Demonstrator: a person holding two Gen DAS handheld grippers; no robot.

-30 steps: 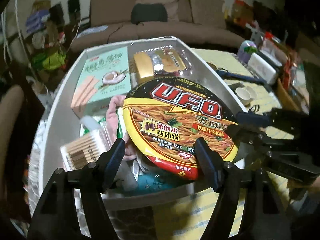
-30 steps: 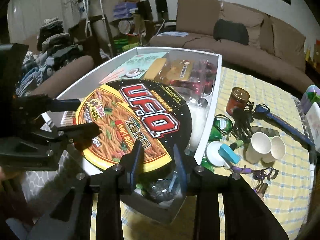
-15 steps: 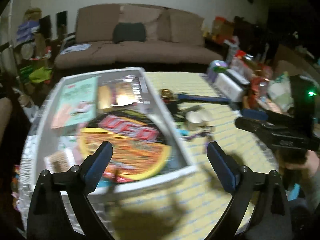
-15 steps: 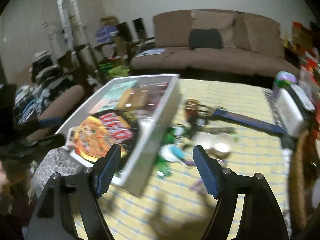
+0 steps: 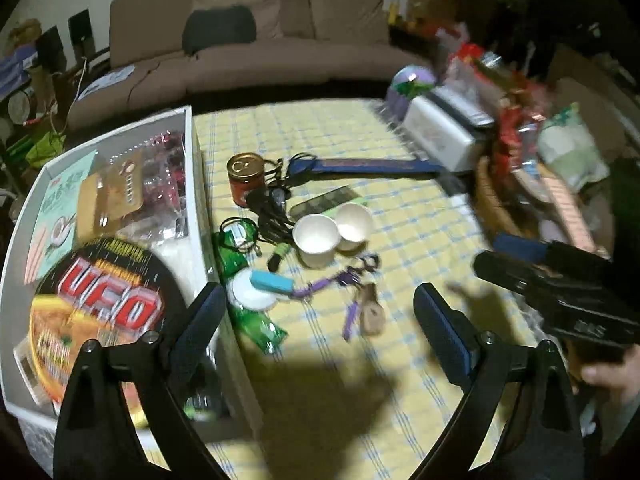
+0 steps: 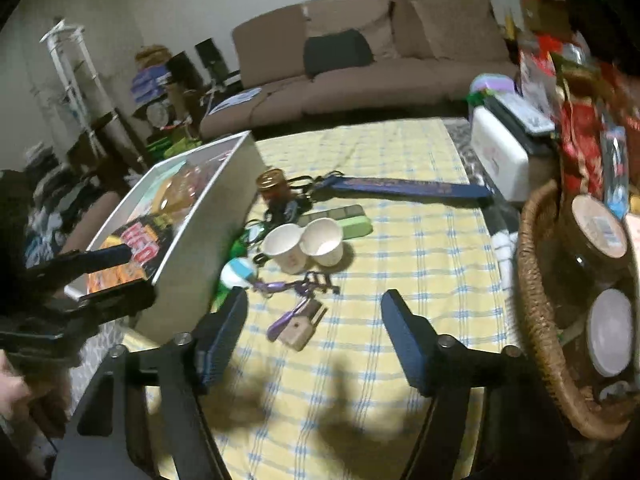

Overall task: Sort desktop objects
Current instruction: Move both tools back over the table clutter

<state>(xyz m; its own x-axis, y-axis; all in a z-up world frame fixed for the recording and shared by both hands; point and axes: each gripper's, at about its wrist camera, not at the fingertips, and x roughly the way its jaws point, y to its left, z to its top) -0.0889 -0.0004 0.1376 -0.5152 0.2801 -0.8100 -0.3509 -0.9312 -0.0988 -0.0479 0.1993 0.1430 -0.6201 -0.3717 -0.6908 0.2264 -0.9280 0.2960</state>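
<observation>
Grippers [image 5: 320,320] [image 6: 314,328] both spread and empty, wicker basket [image 6: 536,320] contents only in right view

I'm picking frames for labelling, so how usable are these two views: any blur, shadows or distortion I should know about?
Left wrist view: motion blur smears the UFO noodle bowl and the paper cups; dark shadows fall on the yellow checked cloth near the left gripper. Right wrist view: the wicker basket is blurred, shadows lie below the right gripper, and fisheye bends the white bin.
</observation>
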